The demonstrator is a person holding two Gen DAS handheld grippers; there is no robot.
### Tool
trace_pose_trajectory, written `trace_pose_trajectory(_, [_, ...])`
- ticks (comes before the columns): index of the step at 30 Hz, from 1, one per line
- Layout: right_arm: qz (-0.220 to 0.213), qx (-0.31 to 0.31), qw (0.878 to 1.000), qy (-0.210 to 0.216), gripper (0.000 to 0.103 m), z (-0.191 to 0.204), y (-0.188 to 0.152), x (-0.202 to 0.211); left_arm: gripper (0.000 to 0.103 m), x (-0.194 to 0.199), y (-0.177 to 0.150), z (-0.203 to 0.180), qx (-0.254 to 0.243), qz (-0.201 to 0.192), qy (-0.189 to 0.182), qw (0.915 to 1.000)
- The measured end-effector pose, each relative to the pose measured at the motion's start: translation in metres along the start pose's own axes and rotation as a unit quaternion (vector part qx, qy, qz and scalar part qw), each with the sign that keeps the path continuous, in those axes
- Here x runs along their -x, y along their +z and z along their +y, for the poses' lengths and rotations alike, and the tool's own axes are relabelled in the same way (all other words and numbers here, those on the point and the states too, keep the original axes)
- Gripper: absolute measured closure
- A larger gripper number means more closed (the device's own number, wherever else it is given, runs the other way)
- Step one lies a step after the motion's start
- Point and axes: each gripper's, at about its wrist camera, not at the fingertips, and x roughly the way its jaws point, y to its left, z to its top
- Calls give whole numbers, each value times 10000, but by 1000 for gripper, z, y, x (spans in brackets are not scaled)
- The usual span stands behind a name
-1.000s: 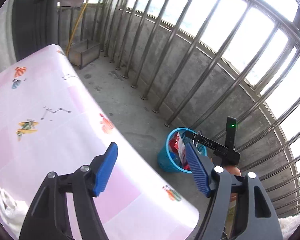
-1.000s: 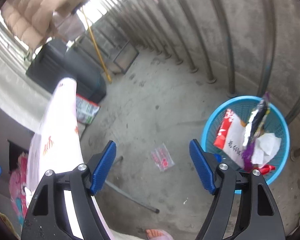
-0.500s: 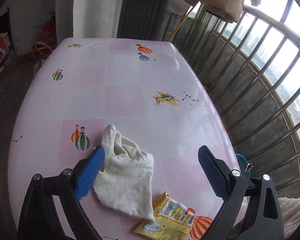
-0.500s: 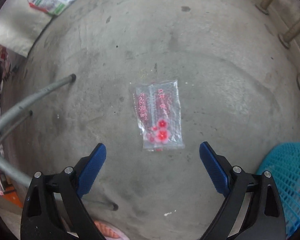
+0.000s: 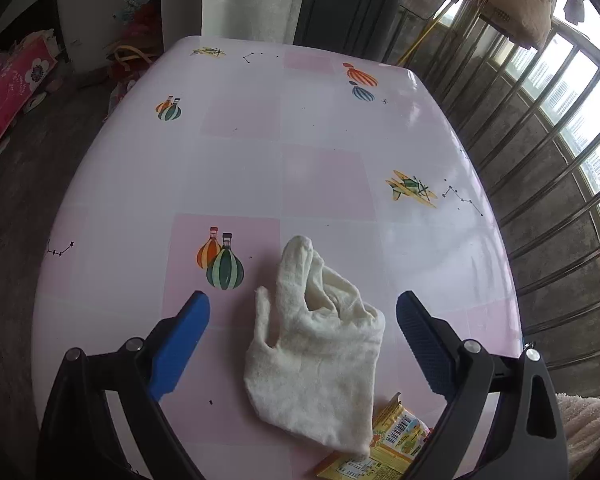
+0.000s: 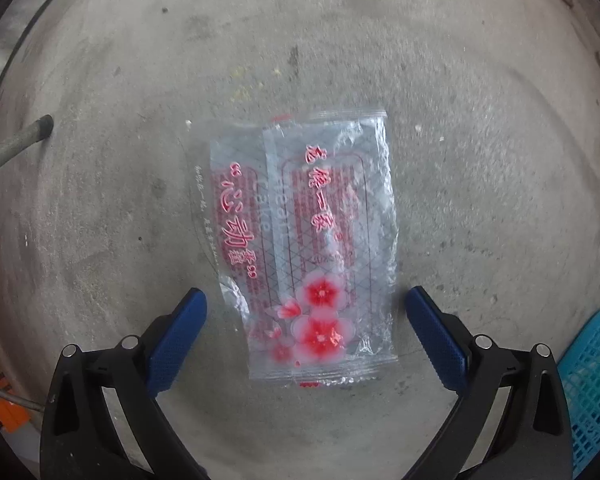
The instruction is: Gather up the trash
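Clear wrapper [image 6: 300, 248], white print: I read "Cake", mirrored through the film.
Clear wrapper, red print: I see Chinese characters, among them 心动.
Yellow packet [image 5: 384, 444]: I see a barcode; its digits are too small to read.

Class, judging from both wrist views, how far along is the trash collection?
Done: cannot tell; only a corner of the blue basket shows. In hand: the open right gripper straddles the clear wrapper on the floor, ungripped. Left: the white cloth and yellow packet lie on the table, between the open left gripper.
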Motion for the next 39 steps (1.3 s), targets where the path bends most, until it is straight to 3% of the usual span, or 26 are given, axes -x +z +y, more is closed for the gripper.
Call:
trace_pose_trajectory(2, [36,131,9998,-141,7,4,-3,-3,11,-1,1,2,10,3,31,10000])
trace_pose_trajectory(5, [-24,44,9996,-270,24,3,-6,1,11,1,2,4,32,-9,76,10000])
trace_pose_trajectory(8, [-7,-293,9993,-235,50,-14,-3,10,11,4,2,7,66,-55,81,9999])
trace_pose_trajectory(10, [22,-524,9985,-183,74,-27,-3,13,11,5,2,9,78,-92,77,9999])
trace_pose_trajectory(12, [97,-868,9962,-6,86,-46,-5,15,11,7,2,12,118,-140,42,9998])
trace_pose_trajectory(17, [-228,-1219,9920,228,92,-79,-27,57,11,12,2,16,128,-301,-70,9994])
trace_pose_trajectory(22, [-1485,-1243,9775,832,92,-93,-96,193,11,20,2,24,176,-569,-172,9981])
trace_pose_trajectory(25, [-2373,-1314,9576,970,92,-109,-154,289,11,23,2,28,214,-688,-206,9972])
trace_pose_trajectory(27, [-2910,-1707,9363,975,92,-130,-189,344,11,24,1,31,283,-755,-291,9963])
trace_pose_trajectory(29, [-3400,-2360,9056,927,91,-163,-230,377,11,27,0,32,325,-832,-407,9952])
trace_pose_trajectory(32, [-3911,-3639,8437,529,89,-221,-295,393,11,30,-3,33,305,-933,-544,9937])
trace_pose_trajectory(34, [-3691,-4520,8105,506,89,-264,-319,374,11,32,-6,32,314,-973,-643,9927])
trace_pose_trajectory(35, [-3451,-4835,8017,665,89,-283,-324,358,11,34,-8,31,330,-991,-708,9920])
trace_pose_trajectory(37, [-2838,-5282,7942,983,87,-308,-322,316,11,37,-12,31,337,-1018,-830,9908])
trace_pose_trajectory(39, [-2319,-5377,7994,1342,86,-317,-309,277,11,41,-16,30,299,-1059,-850,9903])
